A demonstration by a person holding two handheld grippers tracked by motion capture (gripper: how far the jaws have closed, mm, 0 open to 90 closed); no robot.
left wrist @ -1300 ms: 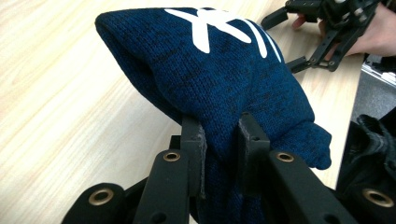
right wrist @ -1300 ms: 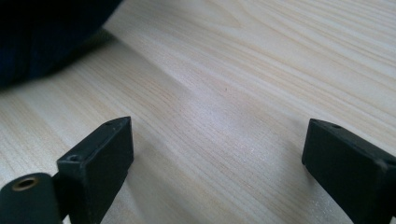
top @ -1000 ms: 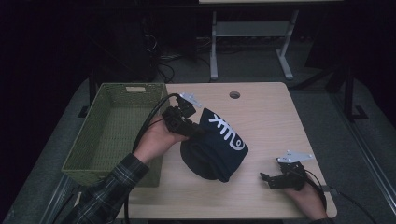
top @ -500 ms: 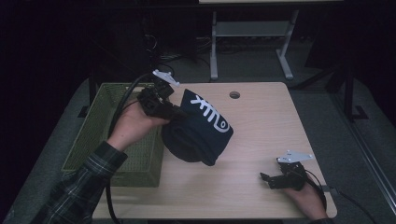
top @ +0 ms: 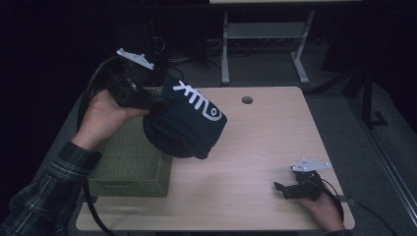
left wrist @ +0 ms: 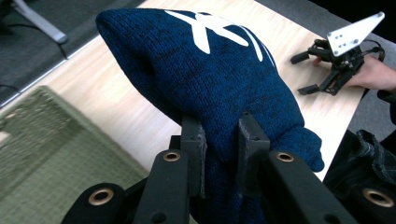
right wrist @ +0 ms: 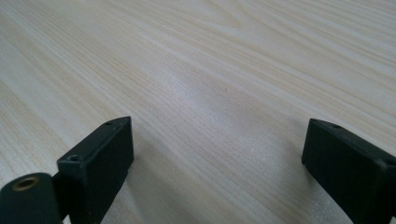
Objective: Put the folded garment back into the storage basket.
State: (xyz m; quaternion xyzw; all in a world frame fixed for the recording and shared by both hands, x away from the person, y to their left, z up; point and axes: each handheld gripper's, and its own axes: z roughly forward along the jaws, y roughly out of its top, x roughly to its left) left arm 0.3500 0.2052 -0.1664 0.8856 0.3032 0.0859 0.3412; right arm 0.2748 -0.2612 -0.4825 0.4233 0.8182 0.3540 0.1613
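A dark blue knitted hat (top: pixel 189 120) with a white logo hangs in the air above the table's left part, beside the green woven basket (top: pixel 130 164). My left gripper (top: pixel 156 102) is shut on the hat's edge; in the left gripper view the knit (left wrist: pixel 219 88) is pinched between the two black jaws (left wrist: pixel 222 149). My right gripper (top: pixel 284 189) rests near the table's front right corner with its jaws wide apart, and the right gripper view has bare wood (right wrist: pixel 210 93) between them.
The light wooden table (top: pixel 265 142) has a round cable hole (top: pixel 247 100) at its far edge. A desk frame (top: pixel 265 44) stands on the dark floor behind. The person's plaid sleeve (top: pixel 44 196) comes in at the lower left.
My left gripper has lifted the hat off the table and carried it left toward the basket. The right gripper has stayed put.
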